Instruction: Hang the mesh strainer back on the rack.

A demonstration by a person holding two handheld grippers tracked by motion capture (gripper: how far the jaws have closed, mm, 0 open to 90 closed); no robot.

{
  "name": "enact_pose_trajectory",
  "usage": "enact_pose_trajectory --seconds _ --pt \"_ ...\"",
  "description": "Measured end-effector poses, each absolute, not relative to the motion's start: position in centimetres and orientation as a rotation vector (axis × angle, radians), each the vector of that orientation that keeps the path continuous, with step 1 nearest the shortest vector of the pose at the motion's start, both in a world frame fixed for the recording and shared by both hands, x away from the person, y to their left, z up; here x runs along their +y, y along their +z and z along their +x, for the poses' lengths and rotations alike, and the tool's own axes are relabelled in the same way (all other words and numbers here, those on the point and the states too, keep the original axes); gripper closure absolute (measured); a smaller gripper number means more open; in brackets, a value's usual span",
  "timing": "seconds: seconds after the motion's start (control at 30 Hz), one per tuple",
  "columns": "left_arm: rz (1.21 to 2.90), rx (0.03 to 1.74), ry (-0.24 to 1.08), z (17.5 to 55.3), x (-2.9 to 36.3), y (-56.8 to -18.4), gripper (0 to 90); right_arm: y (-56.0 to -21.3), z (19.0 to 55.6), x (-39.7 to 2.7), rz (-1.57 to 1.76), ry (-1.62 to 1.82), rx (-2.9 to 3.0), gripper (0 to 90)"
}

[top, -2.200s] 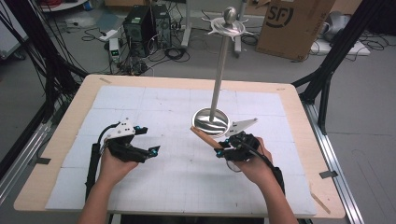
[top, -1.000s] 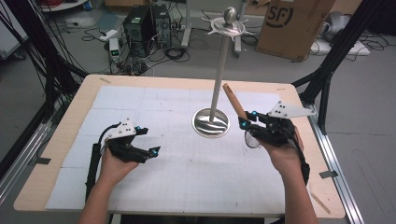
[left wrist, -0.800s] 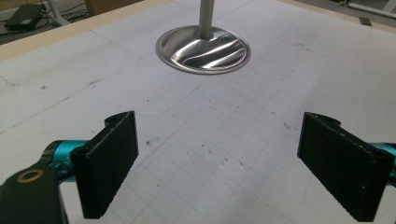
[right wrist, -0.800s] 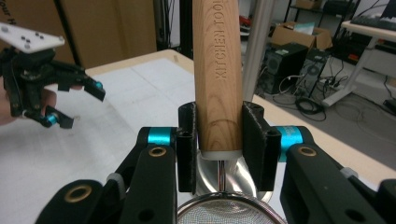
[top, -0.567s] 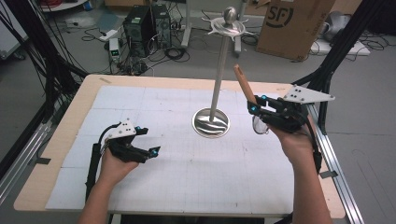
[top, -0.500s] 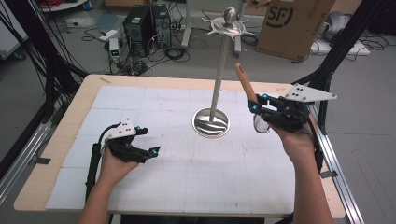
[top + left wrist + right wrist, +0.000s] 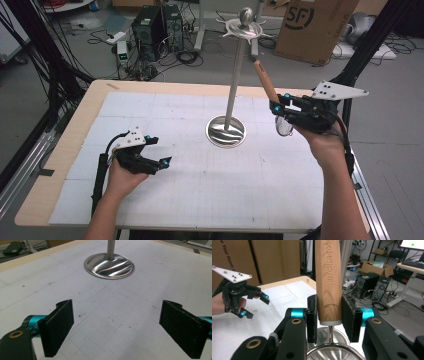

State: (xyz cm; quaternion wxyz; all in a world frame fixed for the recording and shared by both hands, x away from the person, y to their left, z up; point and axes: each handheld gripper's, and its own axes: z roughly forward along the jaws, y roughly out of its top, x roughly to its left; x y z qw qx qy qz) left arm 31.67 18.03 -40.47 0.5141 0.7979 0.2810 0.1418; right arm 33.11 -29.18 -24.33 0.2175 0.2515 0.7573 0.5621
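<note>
A small mesh strainer (image 7: 284, 127) with a wooden handle (image 7: 264, 80) marked "KITCHEN TOOL" hangs in the air right of the steel stand's pole (image 7: 234, 85). My right gripper (image 7: 277, 105) is shut on the handle (image 7: 329, 282) just above the mesh bowl (image 7: 334, 353), and the handle points up, tilted slightly left. The stand has a round base (image 7: 226, 131) and a hook ring with a ball top (image 7: 245, 22). My left gripper (image 7: 159, 150) rests low over the mat at the left, open, with nothing between its pads (image 7: 60, 327). The stand base (image 7: 109, 265) lies ahead of it.
A white gridded mat (image 7: 200, 200) covers the wooden table (image 7: 95, 100). The left gripper (image 7: 254, 306) also appears far off in the right gripper view. Cardboard boxes (image 7: 312, 25), computer cases (image 7: 155, 25) and cables lie on the floor beyond the table's far edge.
My right gripper has lifted the strainer from beside the stand base, up and to the right, with the handle swinging from low and left to nearly upright. The left gripper has stayed put.
</note>
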Motion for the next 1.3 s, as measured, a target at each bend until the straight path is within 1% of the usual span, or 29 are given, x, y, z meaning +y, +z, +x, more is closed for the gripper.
enact_pose_trajectory --seconds 0.87,1.3 --pt "1.913 0.677 0.341 31.7 18.1 -40.4 12.9 -20.8 35.5 -31.1 0.774 1.538 2.027 68.3" --pt "1.910 0.680 0.337 31.7 18.2 -40.5 12.9 -20.0 36.6 -31.2 0.808 1.515 2.014 68.3"
